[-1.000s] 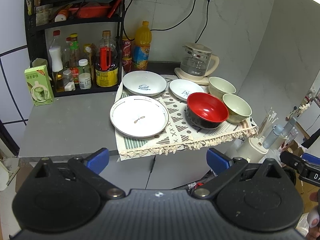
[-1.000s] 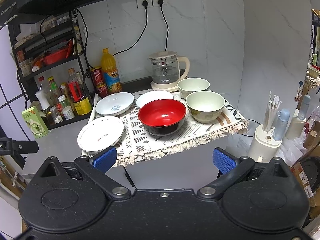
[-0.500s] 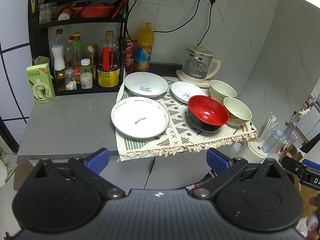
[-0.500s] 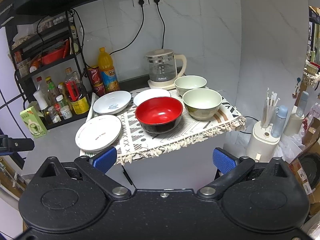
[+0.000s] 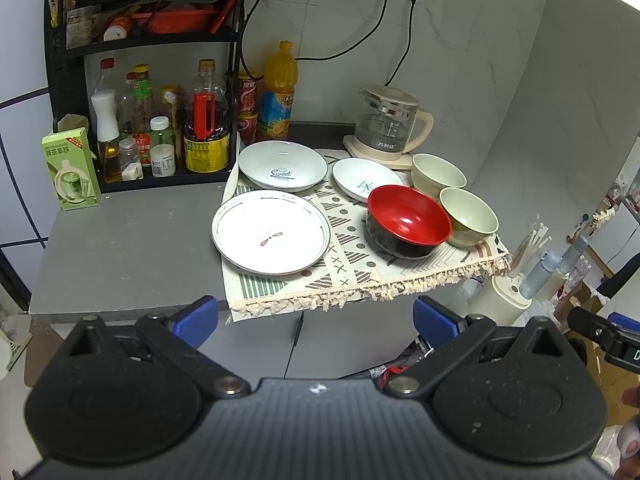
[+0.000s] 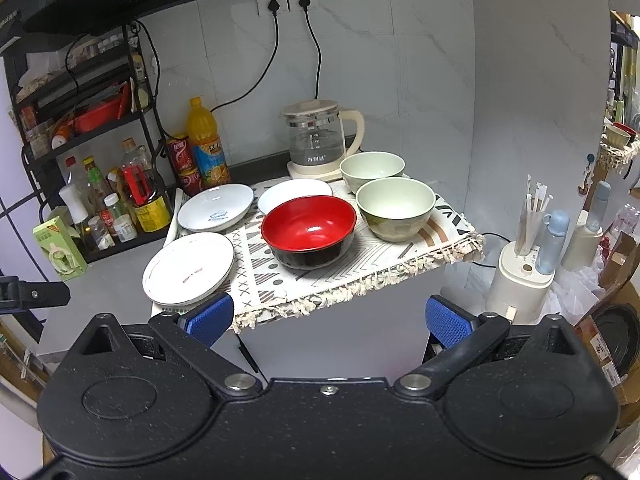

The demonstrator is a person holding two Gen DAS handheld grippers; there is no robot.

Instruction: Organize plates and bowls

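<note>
On a patterned cloth [image 5: 344, 276] lie a large white plate [image 5: 271, 232], a deep white plate marked "Sweet" [image 5: 282, 165], a small white plate [image 5: 366, 178], a red bowl [image 5: 408, 220] and two pale green bowls, one near [image 5: 469, 216] and one far [image 5: 438, 171]. The right wrist view shows the large plate [image 6: 188, 268], the red bowl [image 6: 309, 230] and the near green bowl [image 6: 395, 208]. My left gripper [image 5: 316, 320] and right gripper [image 6: 328, 318] are both open, empty, and held off the counter's front edge.
A glass kettle [image 5: 390, 124] stands behind the bowls. A black rack with several bottles [image 5: 160, 120] and a green carton [image 5: 71, 168] stand at the left on the grey counter [image 5: 120, 248]. A white holder with straws [image 6: 524, 276] stands at the right, below the counter.
Both grippers have moved slightly closer to the counter and shifted the view a little. The dishes have not moved. Both grippers stay open.
</note>
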